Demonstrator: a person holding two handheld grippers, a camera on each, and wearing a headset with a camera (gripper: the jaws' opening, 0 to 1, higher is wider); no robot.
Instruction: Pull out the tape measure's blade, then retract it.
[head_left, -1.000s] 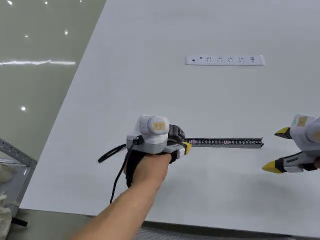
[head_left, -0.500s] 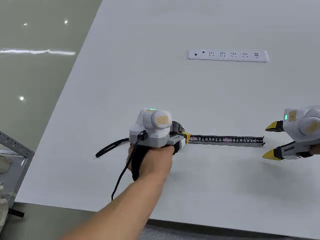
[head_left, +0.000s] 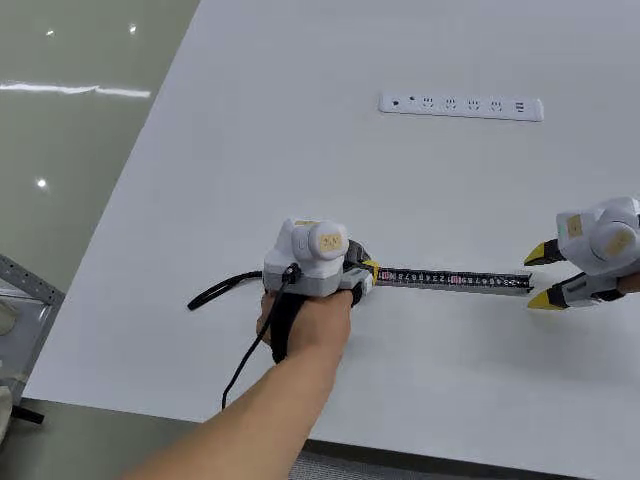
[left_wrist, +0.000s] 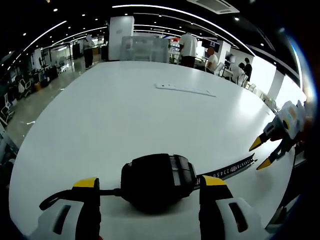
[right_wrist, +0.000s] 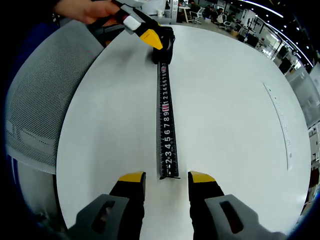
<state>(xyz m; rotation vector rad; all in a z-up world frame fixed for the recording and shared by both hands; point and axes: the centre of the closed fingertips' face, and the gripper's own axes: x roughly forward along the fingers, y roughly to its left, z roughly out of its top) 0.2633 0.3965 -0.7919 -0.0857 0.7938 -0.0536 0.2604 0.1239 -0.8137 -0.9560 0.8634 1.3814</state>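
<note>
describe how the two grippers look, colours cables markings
The left gripper has a white blocky body, a round knob with a yellowish square sticker, grey jaws tipped yellow, a black cable trailing off and a black strap at the hand. The forearm wears no sleeve. The right gripper has the same white body, stickers and yellow tips.

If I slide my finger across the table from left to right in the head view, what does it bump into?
black strap → left gripper → tape blade → right gripper
</note>
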